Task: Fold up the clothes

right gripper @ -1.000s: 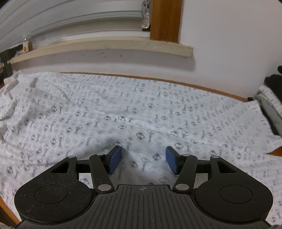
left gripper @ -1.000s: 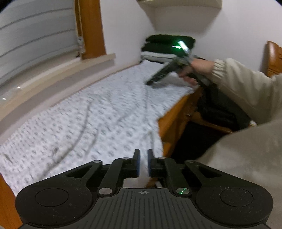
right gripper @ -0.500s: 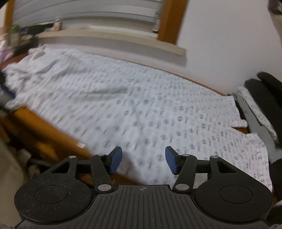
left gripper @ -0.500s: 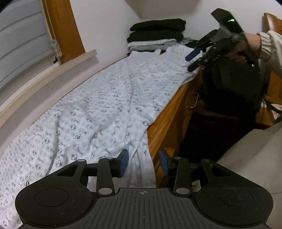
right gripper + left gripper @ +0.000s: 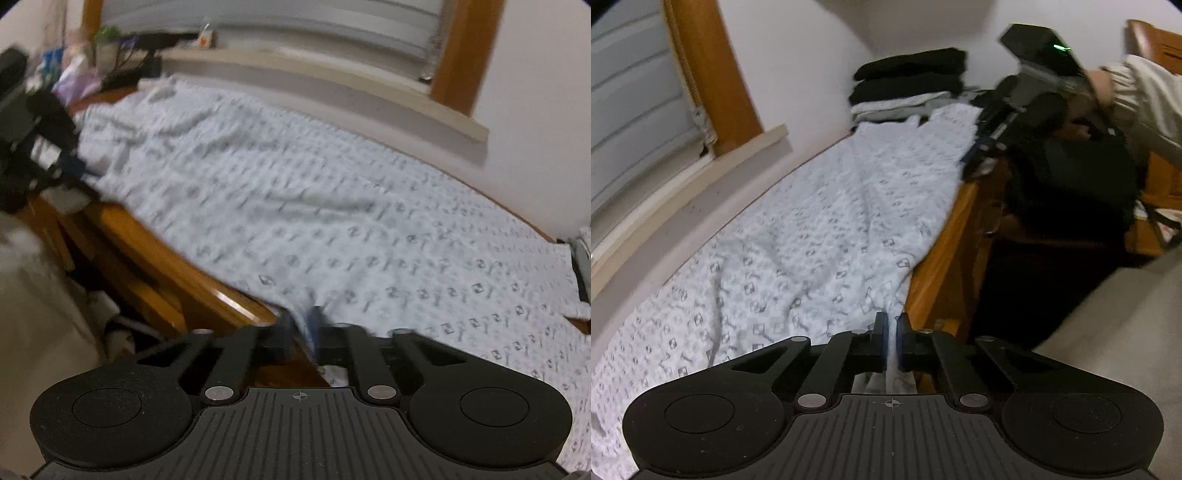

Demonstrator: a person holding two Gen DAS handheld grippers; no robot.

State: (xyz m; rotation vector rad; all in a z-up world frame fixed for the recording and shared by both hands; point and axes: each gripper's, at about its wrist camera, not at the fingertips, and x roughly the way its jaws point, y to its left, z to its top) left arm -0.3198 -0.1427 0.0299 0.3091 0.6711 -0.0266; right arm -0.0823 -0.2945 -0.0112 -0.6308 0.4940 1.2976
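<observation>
Both grippers newly clamping garment (image 5: 820,236) edge

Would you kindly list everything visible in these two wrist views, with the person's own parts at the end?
Patterned garment: one, white with grey print, spread along the wooden surface.
Wooden surface: one, orange-brown, under the garment.
Folded clothes stack: one, black over grey, far end by the wall.
Window sill: one, beige, behind the garment.
Left gripper: black, shut on the garment's near edge.
Right gripper: black, shut on the garment's near edge.
Sleeve: beige.
</observation>
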